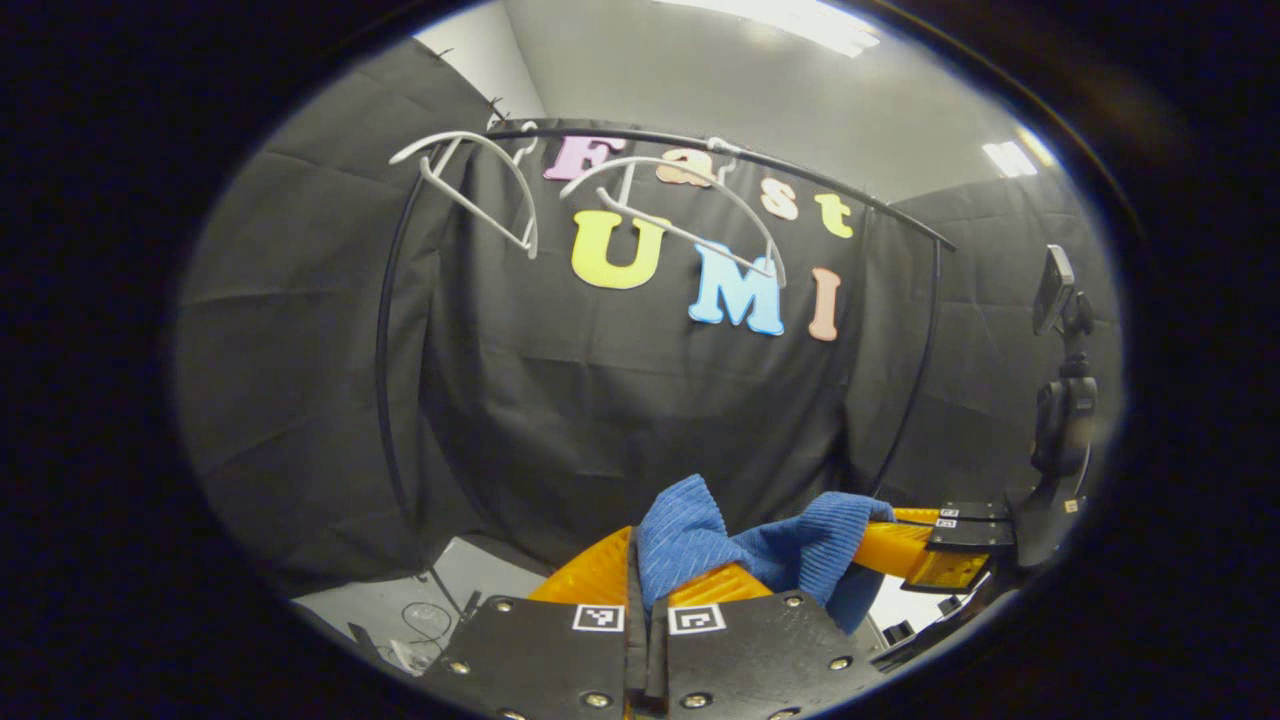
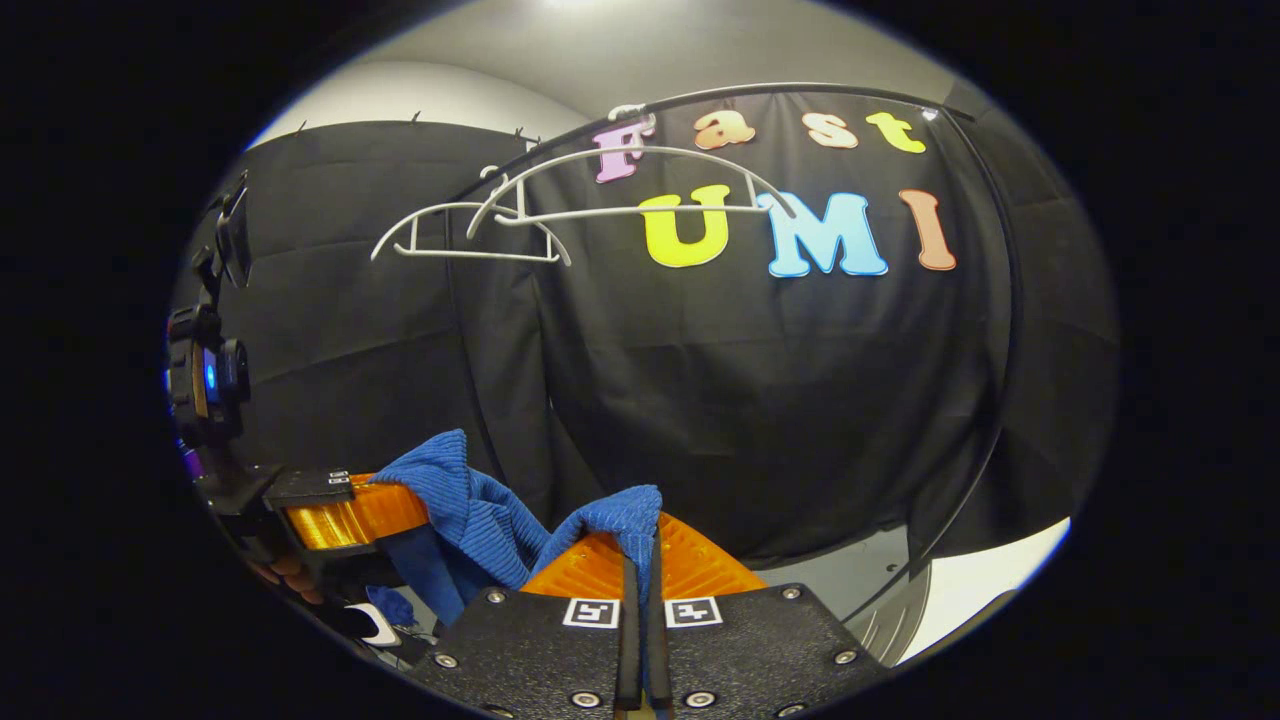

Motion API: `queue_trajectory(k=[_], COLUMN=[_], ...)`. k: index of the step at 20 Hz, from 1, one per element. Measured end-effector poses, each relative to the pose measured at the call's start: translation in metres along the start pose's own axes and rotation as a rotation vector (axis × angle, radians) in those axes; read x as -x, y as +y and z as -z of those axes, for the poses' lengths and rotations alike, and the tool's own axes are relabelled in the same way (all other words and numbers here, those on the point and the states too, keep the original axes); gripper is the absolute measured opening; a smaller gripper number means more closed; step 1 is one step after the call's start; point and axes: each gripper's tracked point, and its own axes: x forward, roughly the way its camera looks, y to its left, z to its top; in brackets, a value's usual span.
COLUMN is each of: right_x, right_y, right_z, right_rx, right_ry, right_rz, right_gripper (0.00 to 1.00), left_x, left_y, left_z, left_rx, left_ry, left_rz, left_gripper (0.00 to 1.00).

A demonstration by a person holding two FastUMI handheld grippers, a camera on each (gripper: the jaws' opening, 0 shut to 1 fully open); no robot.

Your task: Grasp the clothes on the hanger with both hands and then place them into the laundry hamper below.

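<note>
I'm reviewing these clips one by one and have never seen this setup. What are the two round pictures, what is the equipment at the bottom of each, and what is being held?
No robot here: a person carries a two-finger gripper in each hand, and each gripper has its own fisheye camera looking forward along its fingers.

In the left gripper view, the left gripper sits at the bottom, closed on one end of a blue garment; the right gripper shows off to the side.

In the right gripper view, the right gripper is closed on the garment's other end, so the cloth hangs stretched between them.

Behind, two bare white hangers hang on a black rail against the booth's black cloth wall. I cannot make out the hamper from these angles.
</note>
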Motion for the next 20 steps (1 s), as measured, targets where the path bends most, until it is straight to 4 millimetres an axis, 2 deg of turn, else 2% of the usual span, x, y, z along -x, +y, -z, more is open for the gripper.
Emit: queue_trajectory(k=[1,2,3,4,5,6,9,12,13,16,20], right_x=[-0.002,-0.006,-0.008,-0.009,-0.011,-0.011,-0.011,-0.014,-0.014,-0.017,-0.014], right_y=[-0.002,-0.004,-0.004,-0.004,-0.004,-0.005,-0.004,-0.008,-0.009,-0.012,-0.016], right_z=[0.009,0.018,0.03,0.041,0.053,0.063,0.093,0.118,0.127,0.155,0.197], right_rx=[0.004,0.005,0.004,0.004,0.01,0.02,0.032,0.046,0.051,0.059,0.097], right_ry=[0.019,0.039,0.061,0.085,0.108,0.133,0.196,0.265,0.287,0.352,0.456], right_rz=[0.003,0.006,0.008,0.008,0.01,0.014,0.016,0.032,0.038,0.038,0.03], right_gripper=[0.02,0.02,0.02,0.03,0.03,0.04,0.03,0.05,0.06,0.08,0.11], left_x=[-0.001,-0.003,-0.004,-0.007,-0.008,-0.007,-0.004,-0.005,-0.005,-0.002,-0.001], left_y=[0.002,0.006,0.01,0.011,0.014,0.018,0.026,0.03,0.03,0.034,0.038], left_z=[0.01,0.022,0.035,0.049,0.061,0.071,0.101,0.133,0.145,0.177,0.217], left_rx=[-0.002,-0.002,0.0,0.001,-0.001,-0.008,-0.034,-0.039,-0.045,-0.063,-0.095], left_ry=[0.016,0.036,0.058,0.08,0.1,0.123,0.189,0.26,0.284,0.35,0.436], left_rz=[-0.008,-0.02,-0.03,-0.04,-0.051,-0.053,-0.07,-0.094,-0.097,-0.114,-0.133], left_gripper=[0.01,0.05,0.01,0.01,0.05,0.01,0.01,0.02,0.06,0.02,0.04])
